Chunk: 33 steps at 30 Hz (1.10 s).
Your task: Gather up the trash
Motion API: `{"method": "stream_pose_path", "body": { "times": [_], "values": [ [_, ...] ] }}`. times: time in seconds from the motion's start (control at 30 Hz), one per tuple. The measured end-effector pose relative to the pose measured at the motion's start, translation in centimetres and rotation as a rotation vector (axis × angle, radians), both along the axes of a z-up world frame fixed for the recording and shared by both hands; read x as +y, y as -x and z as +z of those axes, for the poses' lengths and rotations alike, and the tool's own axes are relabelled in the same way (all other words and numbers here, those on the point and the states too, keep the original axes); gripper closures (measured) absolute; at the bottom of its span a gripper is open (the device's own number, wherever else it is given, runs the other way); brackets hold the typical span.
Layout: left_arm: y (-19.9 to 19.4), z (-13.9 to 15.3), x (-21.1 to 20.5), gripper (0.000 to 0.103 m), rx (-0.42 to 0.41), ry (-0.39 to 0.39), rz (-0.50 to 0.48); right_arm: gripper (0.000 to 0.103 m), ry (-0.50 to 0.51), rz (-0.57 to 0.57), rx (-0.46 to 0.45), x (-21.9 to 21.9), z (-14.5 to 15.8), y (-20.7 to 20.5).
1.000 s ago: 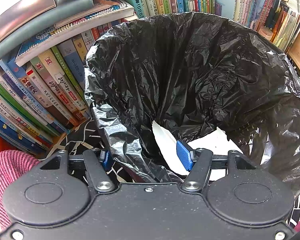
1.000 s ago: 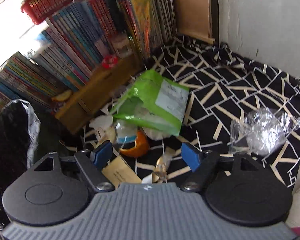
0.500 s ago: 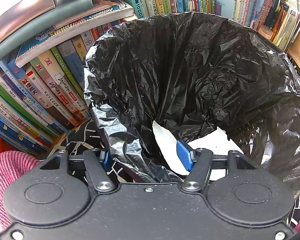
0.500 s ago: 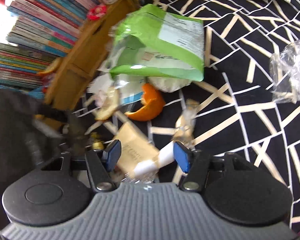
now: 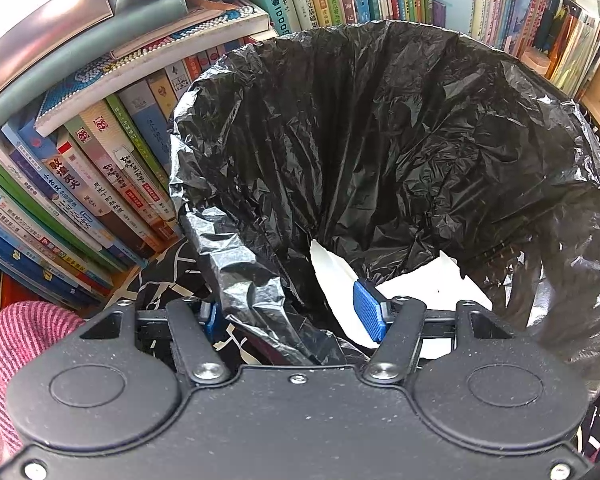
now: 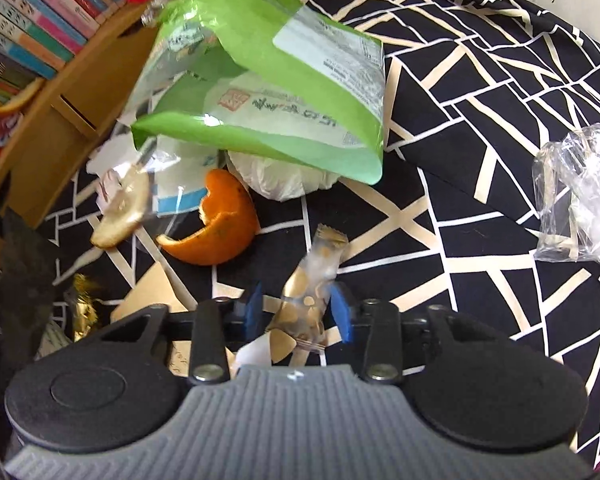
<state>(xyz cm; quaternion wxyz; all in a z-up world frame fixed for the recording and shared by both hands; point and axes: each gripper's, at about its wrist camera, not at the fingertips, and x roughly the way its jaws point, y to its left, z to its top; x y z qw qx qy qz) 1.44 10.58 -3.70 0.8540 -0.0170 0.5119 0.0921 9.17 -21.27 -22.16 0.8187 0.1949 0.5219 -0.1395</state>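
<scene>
Right gripper (image 6: 298,314): jaws were set either side of a gold candy wrapper (image 6: 314,288), narrowed but not seen clamped; wrapper lay on the black patterned cloth (image 6: 480,152), tail end under the gripper body.
Left gripper (image 5: 290,316): wide apart, straddling the rim of the black trash bag (image 5: 380,160); left pad outside, right pad inside; nothing was pinched, and whether the rim was touched could not be told.
Step in hand (judged): wrapper pickup for transfer to the bag.
Done well: pads should be closed across the wrapper's stiffer crimped middle, not the loose end; a straight lift is advised so the brown paper slip (image 6: 152,292) beside it is not dragged.
Risk: thin foil could slip or tear if only an edge were caught.
Bag mouth: was held wide, so a drop from above should clear the rim.
Right view only: remaining trash was shown — orange peel (image 6: 216,224), green pouch (image 6: 268,80), clear plastic wrap (image 6: 580,196).
Left view only: bag interior was shown, with white paper (image 5: 420,284) at the bottom; book spines (image 5: 100,184) stood just beside the bag.
</scene>
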Motion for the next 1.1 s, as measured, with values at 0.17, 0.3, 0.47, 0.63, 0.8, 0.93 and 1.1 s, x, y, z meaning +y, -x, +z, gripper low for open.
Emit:
{"method": "stream_pose_path", "body": {
  "times": [0.17,0.3,0.47,0.63,0.8,0.93,1.1],
  "values": [
    [0.0,0.0,0.0,0.042,0.0,-0.001,-0.001,0.078,0.018,0.002,0.001,0.0,0.1,0.1],
    [0.0,0.0,0.1,0.042,0.0,-0.002,-0.001,0.086,0.044,0.003,-0.049,0.4,1.7,0.3],
    [0.0,0.0,0.1,0.042,0.0,-0.001,-0.001,0.088,0.044,0.009,-0.158,0.9,5.6,1.0],
    [0.0,0.0,0.1,0.042,0.0,-0.001,-0.001,0.089,-0.005,0.042,-0.356,1.9,10.8,2.9],
    [0.0,0.0,0.1,0.042,-0.001,0.0,-0.001,0.089,-0.049,0.108,-0.579,2.8,16.1,5.4],
    [-0.1,0.1,0.1,0.042,-0.002,-0.002,-0.001,0.089,-0.114,0.208,-0.74,3.6,19.1,7.3],
    [0.0,0.1,0.1,0.042,-0.002,-0.002,-0.001,0.089,-0.242,0.396,-0.858,5.2,21.0,8.4]
  ]
}}
